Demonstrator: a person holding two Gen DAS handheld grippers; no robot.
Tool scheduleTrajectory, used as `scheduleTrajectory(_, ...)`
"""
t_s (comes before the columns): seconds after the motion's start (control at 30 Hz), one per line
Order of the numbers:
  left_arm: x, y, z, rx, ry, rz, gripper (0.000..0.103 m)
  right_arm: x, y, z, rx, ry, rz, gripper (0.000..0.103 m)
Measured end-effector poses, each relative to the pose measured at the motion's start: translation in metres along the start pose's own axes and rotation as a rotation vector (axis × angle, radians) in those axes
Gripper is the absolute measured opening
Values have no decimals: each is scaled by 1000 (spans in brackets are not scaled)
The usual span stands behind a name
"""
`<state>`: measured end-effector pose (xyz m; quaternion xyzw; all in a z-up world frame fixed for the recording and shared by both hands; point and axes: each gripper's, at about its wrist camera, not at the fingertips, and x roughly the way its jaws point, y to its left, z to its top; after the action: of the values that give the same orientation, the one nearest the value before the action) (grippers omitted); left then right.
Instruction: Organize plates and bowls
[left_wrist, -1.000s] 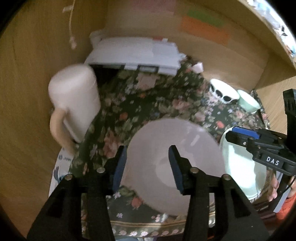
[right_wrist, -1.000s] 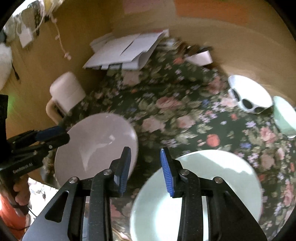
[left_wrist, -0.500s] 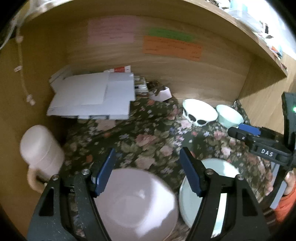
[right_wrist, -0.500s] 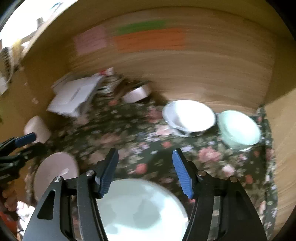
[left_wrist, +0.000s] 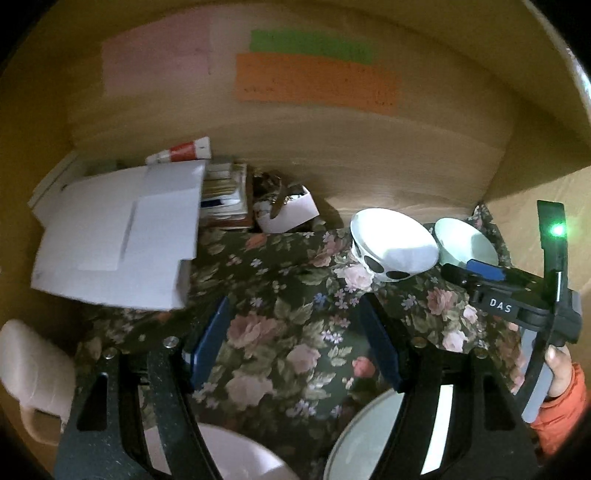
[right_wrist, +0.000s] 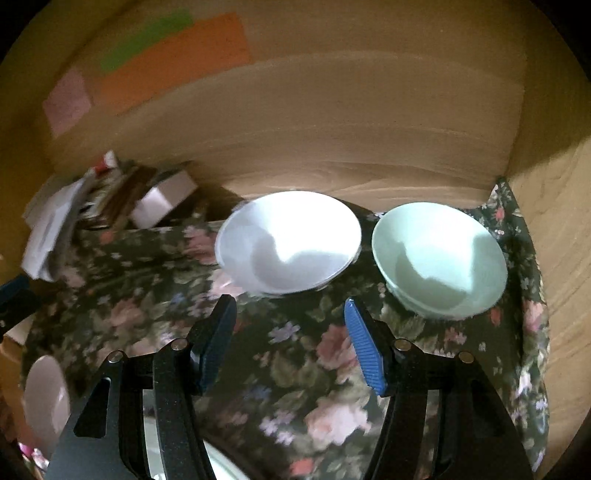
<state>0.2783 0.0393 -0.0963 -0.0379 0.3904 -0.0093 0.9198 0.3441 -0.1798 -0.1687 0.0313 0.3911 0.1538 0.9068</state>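
Inside, white bowl (right_wrist: 288, 242) and green bowl (right_wrist: 439, 258) look empty.

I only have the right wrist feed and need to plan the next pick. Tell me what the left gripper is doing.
Observer: The left gripper is open. Its jaws have just been opening, and only the cloth shows between them.
Operator: Describe the outside of the white bowl; I see only its inside.
Observer: The white bowl has black spots low on its outer wall.
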Motion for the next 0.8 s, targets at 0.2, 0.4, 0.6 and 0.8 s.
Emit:
scheduleTrajectory(0.2,34,-7,13,17,44,-3,71,34,-15,9,47,43,3,49)
scheduleTrajectory(0.4,58,-9,19,7,68,-15,71,52,-27,12,98,72,24,41)
scheduleTrajectory(0.6,77,-14,20,17,102,-27,71,63,-30,13,113,86,29,41)
scheduleTrajectory(0.8,90,-20,15,34,135,-34,71,68,-25,12,60,84,-2,37)
